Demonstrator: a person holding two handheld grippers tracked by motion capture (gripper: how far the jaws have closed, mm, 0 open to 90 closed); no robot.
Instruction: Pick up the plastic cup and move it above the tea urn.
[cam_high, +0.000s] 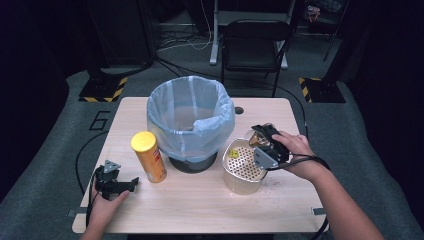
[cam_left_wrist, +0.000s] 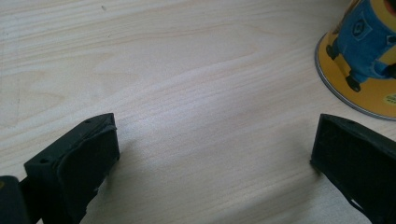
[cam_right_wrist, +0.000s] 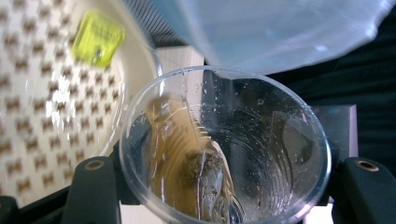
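The right gripper (cam_high: 261, 136) clamps a clear plastic cup (cam_right_wrist: 224, 144) with a wet teabag (cam_right_wrist: 205, 179), tilted over the perforated cream strainer bowl (cam_high: 243, 162) beside the blue-lined bin (cam_high: 190, 117). The left gripper (cam_high: 131, 183) rests wide-jawed on the counter (cam_high: 200, 200) near a yellow canister (cam_high: 149, 156).

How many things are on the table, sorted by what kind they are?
Bins with a blue bag: 1
Yellow snack cans: 1
Strainer bowls: 1
Clear plastic cups, held in the right claw: 1
Tea bags in the cup: 1
Yellow tags in the strainer: 1
Total: 6
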